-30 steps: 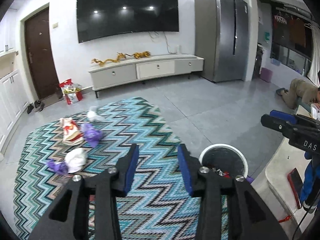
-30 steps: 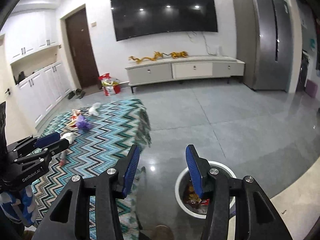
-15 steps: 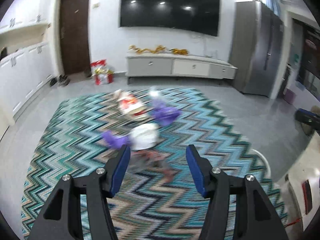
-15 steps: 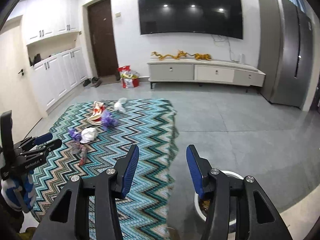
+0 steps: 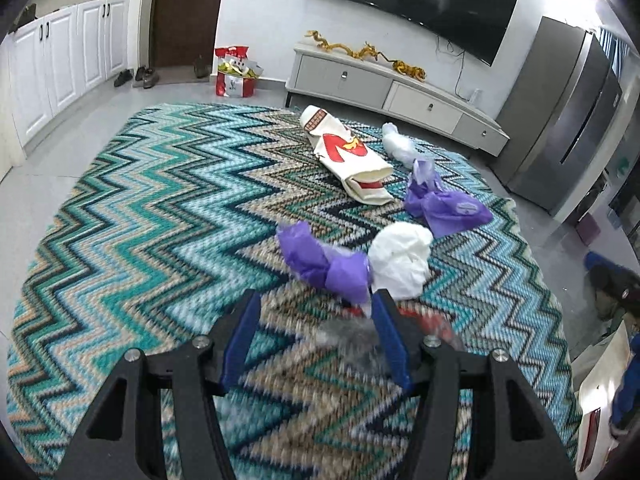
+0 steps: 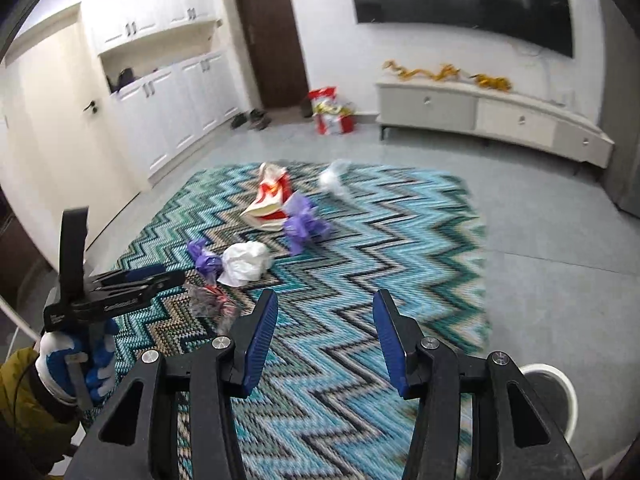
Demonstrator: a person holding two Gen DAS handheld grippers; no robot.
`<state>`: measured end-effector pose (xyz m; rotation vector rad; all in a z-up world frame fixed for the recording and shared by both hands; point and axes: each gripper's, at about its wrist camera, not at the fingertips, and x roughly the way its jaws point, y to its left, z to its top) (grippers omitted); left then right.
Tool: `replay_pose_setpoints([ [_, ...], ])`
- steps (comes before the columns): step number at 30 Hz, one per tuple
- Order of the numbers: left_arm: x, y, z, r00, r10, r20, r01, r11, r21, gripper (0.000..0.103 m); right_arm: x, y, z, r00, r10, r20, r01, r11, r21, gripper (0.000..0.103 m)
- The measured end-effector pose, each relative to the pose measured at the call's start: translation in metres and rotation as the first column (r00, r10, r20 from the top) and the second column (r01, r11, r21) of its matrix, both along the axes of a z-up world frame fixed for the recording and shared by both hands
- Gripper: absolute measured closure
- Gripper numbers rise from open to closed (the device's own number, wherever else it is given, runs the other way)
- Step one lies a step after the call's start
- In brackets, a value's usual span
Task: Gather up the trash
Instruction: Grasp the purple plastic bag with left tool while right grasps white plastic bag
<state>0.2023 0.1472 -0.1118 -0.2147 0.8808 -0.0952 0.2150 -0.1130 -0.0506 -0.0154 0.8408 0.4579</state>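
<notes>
The left gripper has its blue-padded fingers spread wide and empty, angled down low over the zigzag rug, with a blurred clear-and-red wrapper just ahead by its right finger. Beyond lie a purple bag touching a white crumpled bag, then a second purple bag and a red-and-cream paper bag. The right gripper, also agape and empty, hovers over the rug's near side; the white bin sits beside it at lower right.

Left gripper held low and level, blue-padded fingers spread wide with nothing between them, gripped by a gloved hand; right gripper likewise spread wide, to its right
</notes>
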Motion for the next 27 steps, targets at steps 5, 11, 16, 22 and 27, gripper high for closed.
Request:
replay_pose_setpoints([
  [5,0.028,-0.003,-0.012,0.999,-0.016,-0.031,0.015,1.000,-0.027,0.047,0.032,0.035,-0.024,0.996,0.068,-0.062,-0.066,0.997,0.034,0.054],
  [11,0.038,-0.003,-0.020,0.998,-0.053,-0.023,0.052,0.996,-0.066,0.068,0.062,0.074,-0.055,0.983,0.134,-0.125,-0.125,0.989,0.077,0.054],
  [16,0.036,-0.003,-0.020,0.998,-0.070,0.000,0.070,0.995,-0.076,0.077,0.079,0.096,-0.072,0.975,0.165,-0.151,-0.152,0.984,0.094,0.054],
  [22,0.026,0.004,-0.013,0.998,-0.063,0.021,0.065,0.995,-0.070,0.103,0.091,0.109,-0.087,0.971,0.157,-0.179,-0.144,0.986,0.085,0.059],
  [27,0.010,0.009,-0.004,0.998,-0.041,0.042,0.042,0.999,-0.029,0.103,0.084,0.112,-0.083,0.970,0.181,-0.160,-0.169,0.982,0.086,0.084],
])
